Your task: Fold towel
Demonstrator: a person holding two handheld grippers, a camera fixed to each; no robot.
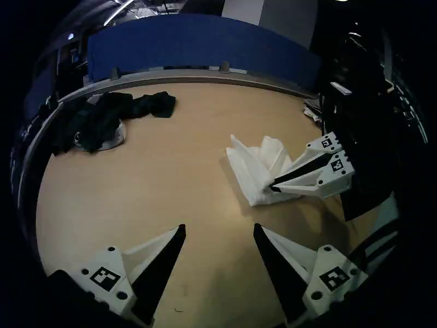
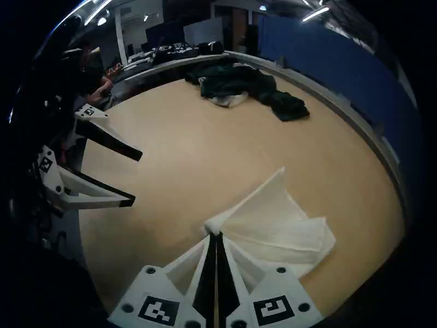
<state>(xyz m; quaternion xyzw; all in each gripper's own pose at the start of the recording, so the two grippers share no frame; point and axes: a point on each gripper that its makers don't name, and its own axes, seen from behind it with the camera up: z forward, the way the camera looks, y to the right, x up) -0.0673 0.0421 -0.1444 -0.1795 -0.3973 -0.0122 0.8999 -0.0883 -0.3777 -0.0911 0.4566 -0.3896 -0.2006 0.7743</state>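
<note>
Two tools: your right tool (image 2: 217, 236) pinches the towel (image 2: 276, 224) by a corner; your left tool (image 1: 219, 227), near it, gapes empty.

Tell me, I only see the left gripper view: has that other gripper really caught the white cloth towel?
Observer: Yes. The right gripper view shows the right gripper shut, a corner of the white cloth towel pinched between its fingers.
Operator: How does my own gripper look from there?
Observer: The left gripper is open, its fingers reaching in over the edge of the light wooden table.
</note>
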